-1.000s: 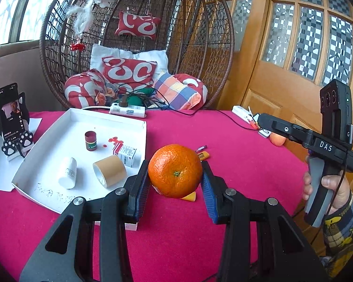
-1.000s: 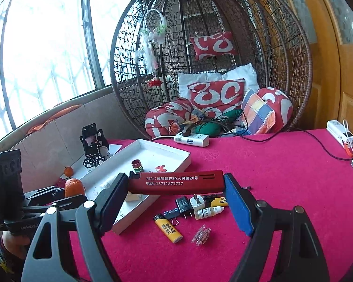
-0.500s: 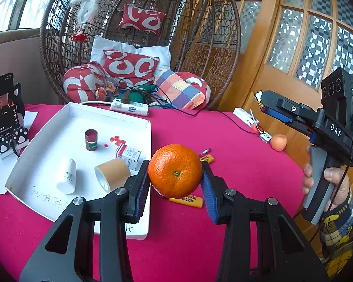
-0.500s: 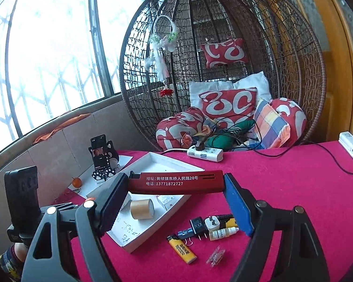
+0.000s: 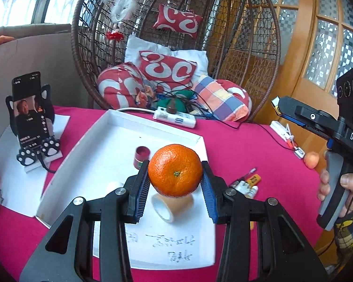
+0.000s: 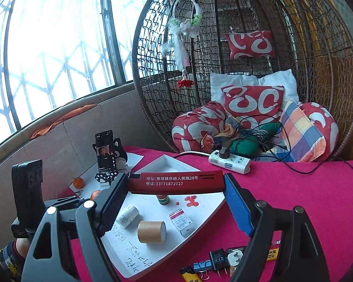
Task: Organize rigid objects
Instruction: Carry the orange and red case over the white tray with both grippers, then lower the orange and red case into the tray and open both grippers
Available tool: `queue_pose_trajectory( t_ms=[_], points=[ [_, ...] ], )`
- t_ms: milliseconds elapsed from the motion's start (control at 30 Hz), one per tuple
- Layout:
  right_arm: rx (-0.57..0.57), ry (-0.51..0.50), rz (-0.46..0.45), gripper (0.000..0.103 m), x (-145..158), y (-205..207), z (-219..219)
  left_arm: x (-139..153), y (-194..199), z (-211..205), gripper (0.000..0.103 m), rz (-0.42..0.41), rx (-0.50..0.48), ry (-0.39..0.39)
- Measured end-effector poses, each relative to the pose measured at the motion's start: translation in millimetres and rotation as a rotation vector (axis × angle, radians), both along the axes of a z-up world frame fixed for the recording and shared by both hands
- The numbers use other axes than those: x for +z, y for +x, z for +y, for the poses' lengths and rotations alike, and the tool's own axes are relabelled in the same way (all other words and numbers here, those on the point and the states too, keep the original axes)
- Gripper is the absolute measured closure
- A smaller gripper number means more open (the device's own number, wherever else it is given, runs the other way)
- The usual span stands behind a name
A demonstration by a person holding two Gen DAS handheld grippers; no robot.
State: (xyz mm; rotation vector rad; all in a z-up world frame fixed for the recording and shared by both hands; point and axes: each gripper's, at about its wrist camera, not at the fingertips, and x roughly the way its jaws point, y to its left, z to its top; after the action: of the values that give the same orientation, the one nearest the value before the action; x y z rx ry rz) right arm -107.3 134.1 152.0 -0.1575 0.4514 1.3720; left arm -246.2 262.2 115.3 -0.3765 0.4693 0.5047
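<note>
The left gripper has its jaws clamped on an orange, held above the near end of the white tray. The right gripper grips a red bar lengthwise over the tray. Tape, a bottle and a box lie inside; the pink counter stretches beyond.

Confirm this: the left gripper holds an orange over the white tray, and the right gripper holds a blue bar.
Wrong on colour. The right gripper holds a red bar, as the right wrist view shows. The left gripper does hold an orange over the white tray.
</note>
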Motion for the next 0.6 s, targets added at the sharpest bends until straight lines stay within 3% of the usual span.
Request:
queue_pose_trajectory(
  t_ms=[133,300,400,600],
  points=[
    [0.039,-0.047,0.039,0.022,-17.8,-1.8,29.1,-9.8,-10.3,22.3,0.062,0.066,0.126,0.063],
    [0.043,-0.115,0.051,0.022,-44.2,-4.5,53.7,-29.9,-32.1,52.5,0.062,0.114,0.244,0.028],
    [0.023,-0.163,0.072,0.022,-58.0,3.0,73.4,-38.8,-33.2,51.1,0.062,0.115,0.216,-0.007],
    [0.036,-0.271,0.121,0.022,-93.0,5.4,108.1,-51.0,-4.5,51.0,0.062,0.177,0.192,0.001]
  ],
)
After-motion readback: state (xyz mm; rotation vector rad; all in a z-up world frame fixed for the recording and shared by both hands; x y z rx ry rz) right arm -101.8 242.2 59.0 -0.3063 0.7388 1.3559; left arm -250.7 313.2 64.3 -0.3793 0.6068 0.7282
